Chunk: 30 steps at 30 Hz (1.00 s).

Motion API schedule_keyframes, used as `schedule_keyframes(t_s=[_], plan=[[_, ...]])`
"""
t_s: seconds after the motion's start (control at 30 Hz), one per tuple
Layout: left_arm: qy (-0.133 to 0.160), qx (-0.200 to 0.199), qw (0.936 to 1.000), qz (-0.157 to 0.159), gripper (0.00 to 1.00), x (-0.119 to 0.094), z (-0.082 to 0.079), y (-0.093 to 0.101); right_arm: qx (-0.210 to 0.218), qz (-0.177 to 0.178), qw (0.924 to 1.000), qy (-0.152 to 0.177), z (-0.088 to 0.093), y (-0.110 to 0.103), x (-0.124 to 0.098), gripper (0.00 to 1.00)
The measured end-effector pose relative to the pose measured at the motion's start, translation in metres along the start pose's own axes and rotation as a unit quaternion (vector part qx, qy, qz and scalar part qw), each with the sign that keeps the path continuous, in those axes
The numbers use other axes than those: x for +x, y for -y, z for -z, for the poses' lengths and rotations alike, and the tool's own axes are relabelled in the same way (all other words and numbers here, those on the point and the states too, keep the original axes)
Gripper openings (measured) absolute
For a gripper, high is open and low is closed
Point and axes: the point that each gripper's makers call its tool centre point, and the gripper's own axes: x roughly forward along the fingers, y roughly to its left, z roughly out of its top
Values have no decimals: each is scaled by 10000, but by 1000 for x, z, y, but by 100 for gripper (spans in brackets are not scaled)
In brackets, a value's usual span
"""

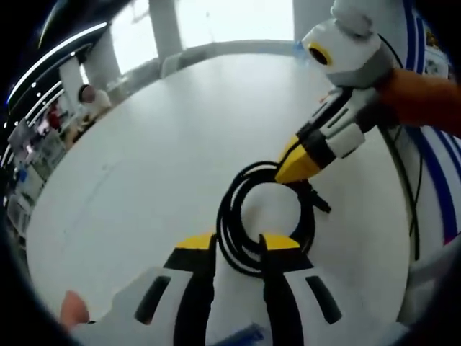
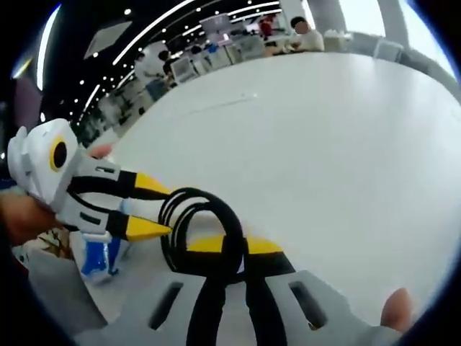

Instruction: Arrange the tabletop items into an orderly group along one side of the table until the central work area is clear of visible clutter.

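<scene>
Both my grippers meet at a coiled black cable on the white bench.

The bench (image 1: 144,166) spreads wide and bare ahead of me. In the left gripper view, my left gripper (image 1: 239,246) sits slightly parted with the cable (image 1: 245,216) loop lying between its yellow tips, while my right gripper (image 1: 301,164) comes in from the right, pressed together on the coil's far edge. In the right gripper view, my right gripper (image 2: 232,246) pinches the coil, the left one alongside. A small blue-and-white carton (image 2: 97,256) stands near the edge.
</scene>
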Motion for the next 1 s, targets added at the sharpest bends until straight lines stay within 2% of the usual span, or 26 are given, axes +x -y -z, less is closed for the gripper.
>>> schedule_keyframes(t_s=[0.2,0.27,0.3,0.43,0.57,0.87,1.0], plan=[[0,-36,10000,-31,23,-1,1,-3,-172,136,9997,58,-3,3,2,10],[-6,-60,10000,-28,23,-1,2,-3,-7,-29,9999,125,-5,-3,3,5],[-10,-64,10000,-36,23,-1,2,-4,-58,-14,9999,105,-5,-3,3,4],[10,-98,9999,-57,23,-2,2,-6,-131,-26,9998,154,-8,-5,4,6],[41,-107,9999,-71,25,-3,0,-8,-168,40,9996,235,-11,-3,1,12],[186,-165,9997,-72,28,-10,-6,-7,-198,40,9987,476,-21,-6,-8,13],[221,-137,9996,-58,30,-10,-8,-5,-241,55,9983,526,-22,-7,-9,16]])
